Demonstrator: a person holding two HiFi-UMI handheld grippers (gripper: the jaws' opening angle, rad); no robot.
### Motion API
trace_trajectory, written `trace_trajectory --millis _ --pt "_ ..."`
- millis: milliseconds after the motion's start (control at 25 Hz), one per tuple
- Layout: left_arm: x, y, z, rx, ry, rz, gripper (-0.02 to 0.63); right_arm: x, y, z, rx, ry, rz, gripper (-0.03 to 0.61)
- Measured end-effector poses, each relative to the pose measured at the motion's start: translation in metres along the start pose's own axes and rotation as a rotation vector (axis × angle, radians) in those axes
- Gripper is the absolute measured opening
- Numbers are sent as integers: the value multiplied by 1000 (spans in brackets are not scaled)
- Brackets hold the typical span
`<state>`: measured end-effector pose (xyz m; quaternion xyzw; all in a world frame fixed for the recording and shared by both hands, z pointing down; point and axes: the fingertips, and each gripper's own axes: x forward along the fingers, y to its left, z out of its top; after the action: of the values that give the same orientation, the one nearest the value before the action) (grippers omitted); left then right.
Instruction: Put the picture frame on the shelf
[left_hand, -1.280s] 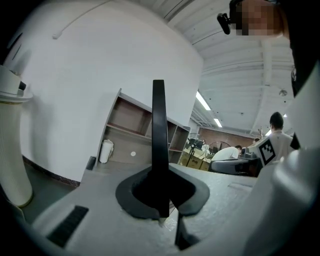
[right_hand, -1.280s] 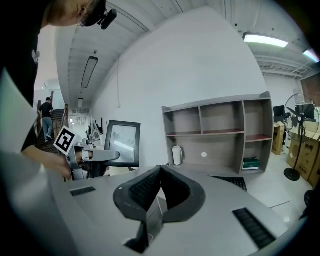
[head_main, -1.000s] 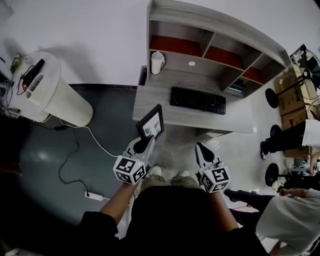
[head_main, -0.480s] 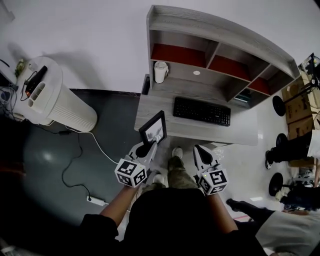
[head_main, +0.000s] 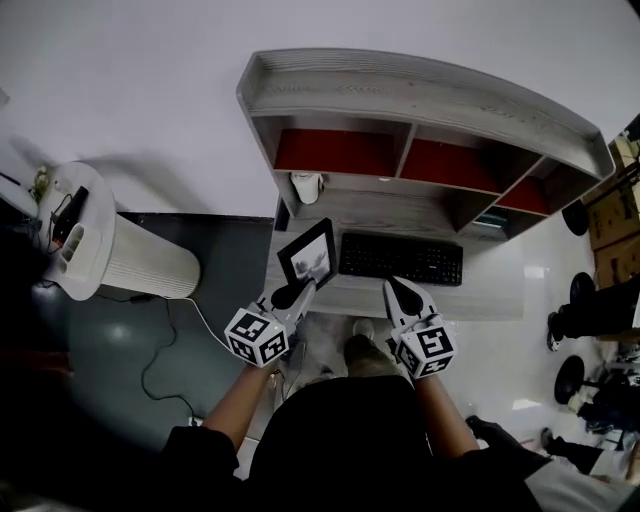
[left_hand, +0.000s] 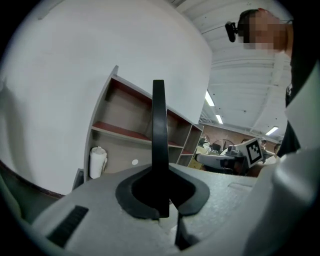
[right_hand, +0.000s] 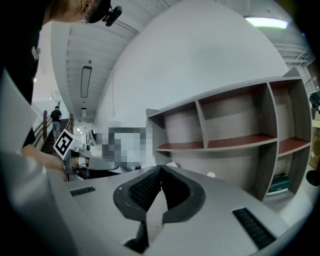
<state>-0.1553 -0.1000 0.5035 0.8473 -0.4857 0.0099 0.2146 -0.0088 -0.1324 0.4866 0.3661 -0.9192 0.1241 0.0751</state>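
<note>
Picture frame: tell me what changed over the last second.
The left hand-held gripper carried the picture frame forward to the desk; it now sits left of the keyboard in the head view. The right hand-held gripper advanced alongside. Unchanged: left shut on the frame, right shut and empty, nothing on the shelf yet.

The black flat keyboard (head_main: 400, 259) lies on the grey wooden worktop (head_main: 500, 290). Behind it rises the grey wooden shelf unit (head_main: 420, 95). Behind it to the left stands a white cylindrical container (head_main: 306, 186). Just left of it is the black picture frame (head_main: 308, 254).
</note>
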Motion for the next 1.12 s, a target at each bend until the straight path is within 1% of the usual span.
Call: trace_trajectory --millis 120,320,480,680,800,920,960,1000,1120 --pt "34 11 16 1 33 -23 31 18 -24 14 5 -7 13 11" --pt "81 32 53 -15 20 -76 31 43 -54 24 12 8 56 11" --pt "109 51 80 44 30 -89 31 58 -79 30 6 11 62 11" --pt "137 61 98 131 82 -126 31 72 -92 40 12 6 74 11" --pt "154 67 109 139 102 -160 31 80 -94 36 6 13 66 11" --pt "166 71 114 154 116 -198 28 85 -85 32 7 15 52 11" --pt "170 73 117 137 105 -214 28 88 -82 32 11 14 44 11" --pt "173 75 121 101 85 -231 28 89 -80 31 18 12 34 11" --pt "178 86 134 -49 19 -266 28 91 -71 30 47 0 0 11"
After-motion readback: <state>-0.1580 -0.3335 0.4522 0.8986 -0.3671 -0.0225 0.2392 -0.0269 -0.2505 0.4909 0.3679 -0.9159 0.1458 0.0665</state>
